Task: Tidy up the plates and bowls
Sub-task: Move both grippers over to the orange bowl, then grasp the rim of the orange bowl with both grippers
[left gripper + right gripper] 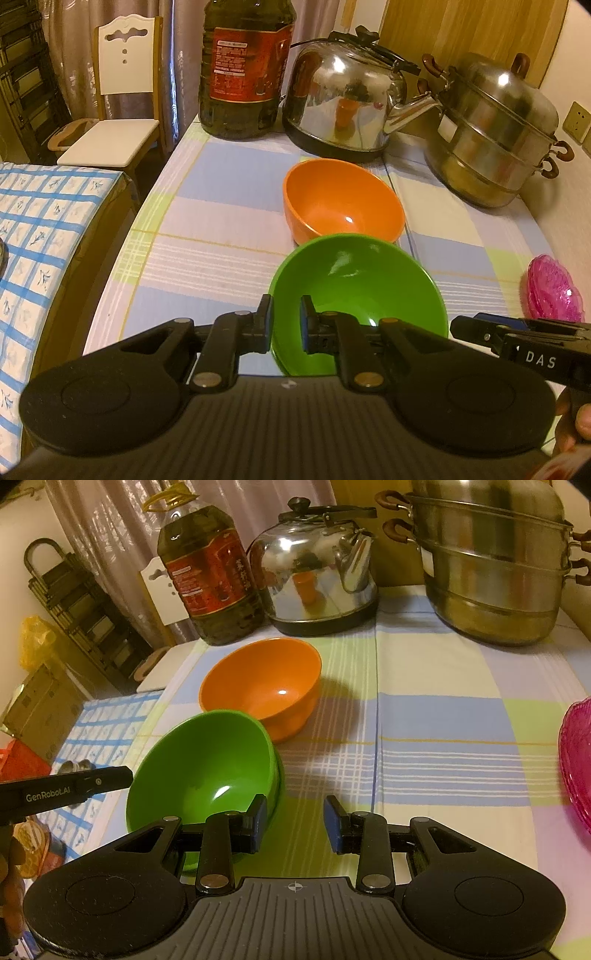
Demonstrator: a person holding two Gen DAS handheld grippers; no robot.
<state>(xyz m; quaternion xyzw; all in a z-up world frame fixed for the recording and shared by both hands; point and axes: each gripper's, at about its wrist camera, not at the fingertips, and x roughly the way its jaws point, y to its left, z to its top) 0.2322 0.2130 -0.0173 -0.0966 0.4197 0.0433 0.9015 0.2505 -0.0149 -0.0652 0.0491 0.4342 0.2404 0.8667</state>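
A green bowl [365, 284] is tipped up on the checked tablecloth [221, 221], its far rim close against an upright orange bowl [343, 206]. My left gripper [286, 321] is shut on the green bowl's near-left rim, one pad outside the wall and one inside. In the right wrist view the green bowl [199, 768] leans toward the camera and the left gripper [125, 775] meets its left edge. My right gripper [295, 823] stands open just right of the green bowl, with only cloth between its fingers. The orange bowl [262, 686] sits behind. Pink glass plates [576, 768] lie at the far right.
Along the back stand an oil bottle [243, 70], a steel kettle [347, 96] and a stacked steamer pot [495, 129]. The pink plates [554, 291] sit near the right edge. Left of the table edge are a blue-checked surface [44, 236] and a chair [122, 122].
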